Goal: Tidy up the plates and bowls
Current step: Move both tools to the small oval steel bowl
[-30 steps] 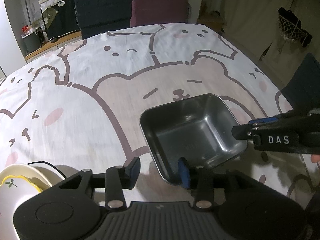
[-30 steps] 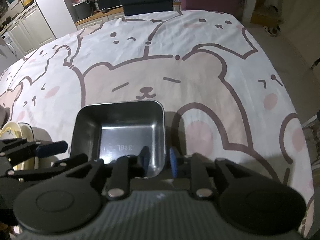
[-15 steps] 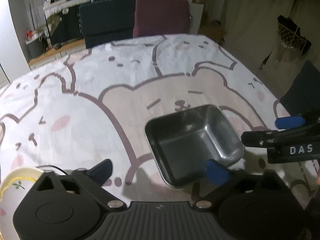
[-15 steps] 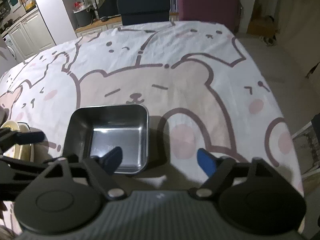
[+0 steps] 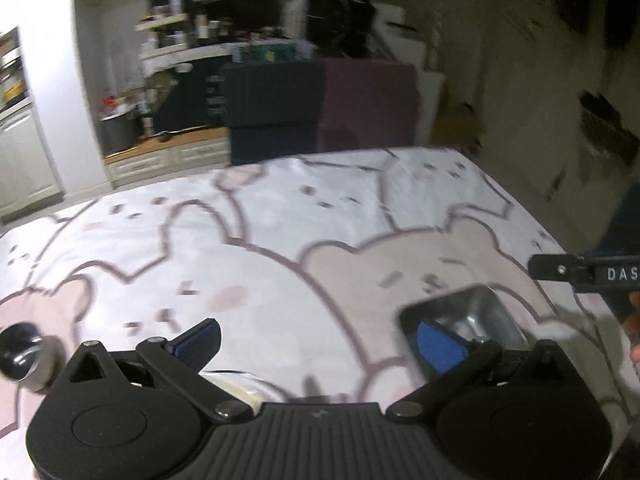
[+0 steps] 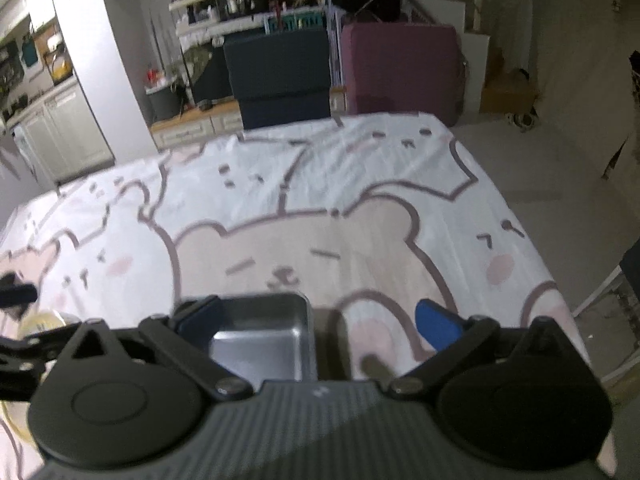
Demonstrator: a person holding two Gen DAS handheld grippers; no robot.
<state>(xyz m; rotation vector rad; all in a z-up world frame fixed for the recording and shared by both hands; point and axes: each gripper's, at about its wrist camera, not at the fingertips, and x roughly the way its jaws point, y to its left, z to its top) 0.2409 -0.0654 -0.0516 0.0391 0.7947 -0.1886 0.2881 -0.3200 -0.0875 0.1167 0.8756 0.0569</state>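
Right wrist view | right gripper [image 6: 318,320] is gaping empty, just opened | square steel bowl [image 6: 260,340] is sitting on the bear-print cloth [image 6: 360,248], below its left finger | left gripper [image 5: 318,340] also spread, bowl lying rightward.

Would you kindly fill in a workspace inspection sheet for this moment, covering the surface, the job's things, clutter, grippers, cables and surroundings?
Surface: table under a cartoon-bear tablecloth, mostly bare.
Job's things: square metal tray resting on the cloth, held by nothing; cream plate at the left edge, partly hidden.
Clutter: a shiny round metal object near the left edge, too blurred to identify.
Grippers: left hand-held gripper open, nothing between its jaws; right hand-held gripper open above the tray's near side; the jaws of both have just been opening.
Cables: nothing seen.
Surroundings: dark blue chair and maroon chair at the far end, cluttered shelves behind.
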